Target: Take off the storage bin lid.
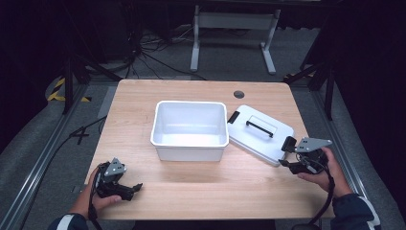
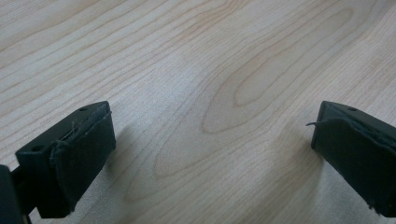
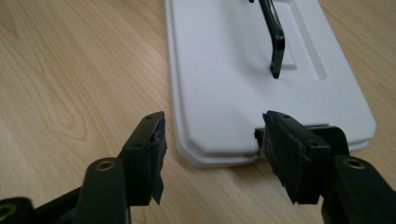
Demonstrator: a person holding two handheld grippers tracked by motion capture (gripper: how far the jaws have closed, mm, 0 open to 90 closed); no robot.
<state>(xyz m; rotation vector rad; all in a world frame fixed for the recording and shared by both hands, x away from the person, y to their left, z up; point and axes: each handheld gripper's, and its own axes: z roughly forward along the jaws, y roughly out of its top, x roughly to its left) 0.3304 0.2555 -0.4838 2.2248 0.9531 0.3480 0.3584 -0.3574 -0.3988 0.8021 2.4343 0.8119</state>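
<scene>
- Starting at the left: the left tool (image 1: pixel 125 188) sits low over the bare table (image 1: pixel 143 100) near its front left corner, well apart from the bin and lid. In the left gripper view its jaws stand wide with nothing between them but wood grain. It has no part in the work yet.
- Moving to the middle: the white bin (image 1: pixel 189 130) stands upright and open on the table, and what shows of its inside looks empty. No lid is on it, so closing it is, as I judge, the step not yet done.
- Going right: the white lid (image 1: pixel 258 136) lies flat on the table just beside the bin's right wall, turned at an angle to it, its black handle (image 1: pixel 259 128) facing up. A black latch (image 1: pixel 233 117) shows at the end nearest the bin.
- Ending at the right: the right tool (image 1: pixel 287 155) is at the lid's near end. In the right gripper view (image 3: pixel 212 140) its jaws are fairly wide and bracket the lid's near edge (image 3: pixel 219 154), one on each side, not closed on it; I cannot tell whether either pad touches.
- Judging progress: early. The grasp is lined up but not made; closing on the lid, lifting it, carrying it over the bin and seating it all remain.
</scene>
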